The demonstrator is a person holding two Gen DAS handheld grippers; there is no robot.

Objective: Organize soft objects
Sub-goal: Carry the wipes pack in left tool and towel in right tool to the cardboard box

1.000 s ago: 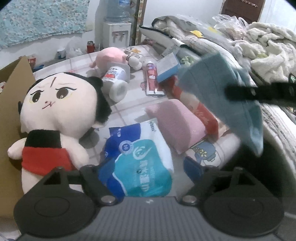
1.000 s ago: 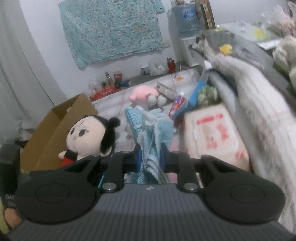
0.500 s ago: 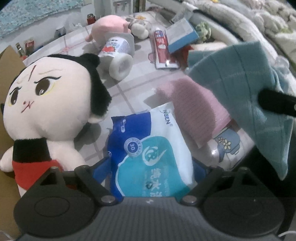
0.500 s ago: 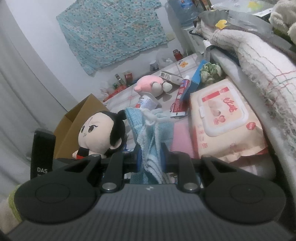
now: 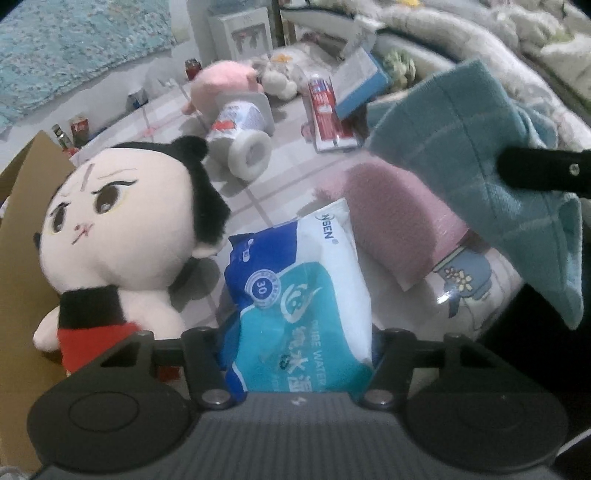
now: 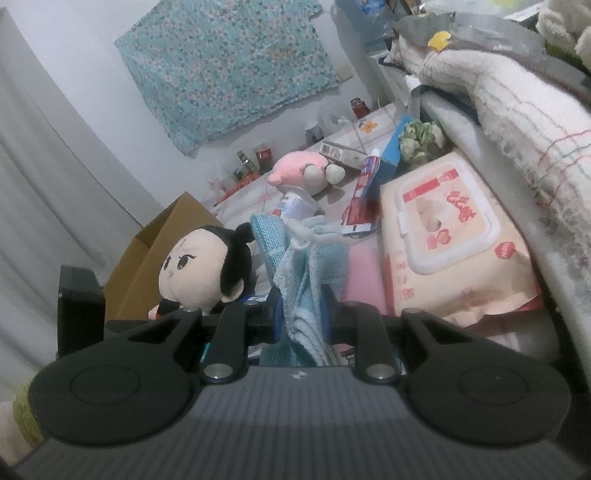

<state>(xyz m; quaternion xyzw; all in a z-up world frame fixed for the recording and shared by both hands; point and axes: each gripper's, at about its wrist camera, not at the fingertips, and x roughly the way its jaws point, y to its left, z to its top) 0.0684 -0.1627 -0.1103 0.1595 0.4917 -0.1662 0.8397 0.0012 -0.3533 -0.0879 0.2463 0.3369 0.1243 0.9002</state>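
Note:
My right gripper (image 6: 301, 317) is shut on a light blue towel (image 6: 303, 266) and holds it in the air; the towel (image 5: 476, 162) and a right finger (image 5: 543, 173) also show in the left wrist view. My left gripper (image 5: 295, 354) is shut on a blue and white wet-wipes pack (image 5: 299, 306). A black-haired doll (image 5: 122, 236) sits left of the pack, against a cardboard box (image 5: 22, 229). A folded pink towel (image 5: 399, 225) lies to the right. A pink plush (image 5: 225, 81) lies farther back.
A pink wipes pack (image 6: 450, 236) lies by the bed edge (image 6: 517, 155). A white bottle (image 5: 243, 136), a toothpaste box (image 5: 325, 114) and a blue box (image 5: 362, 81) lie on the tiled floor. A water dispenser (image 5: 240, 26) stands at the back wall.
The left gripper has closed in on the wet-wipes pack, which now fills the gap between its fingers. The right gripper, still holding the blue towel, has shifted a little toward the doll.

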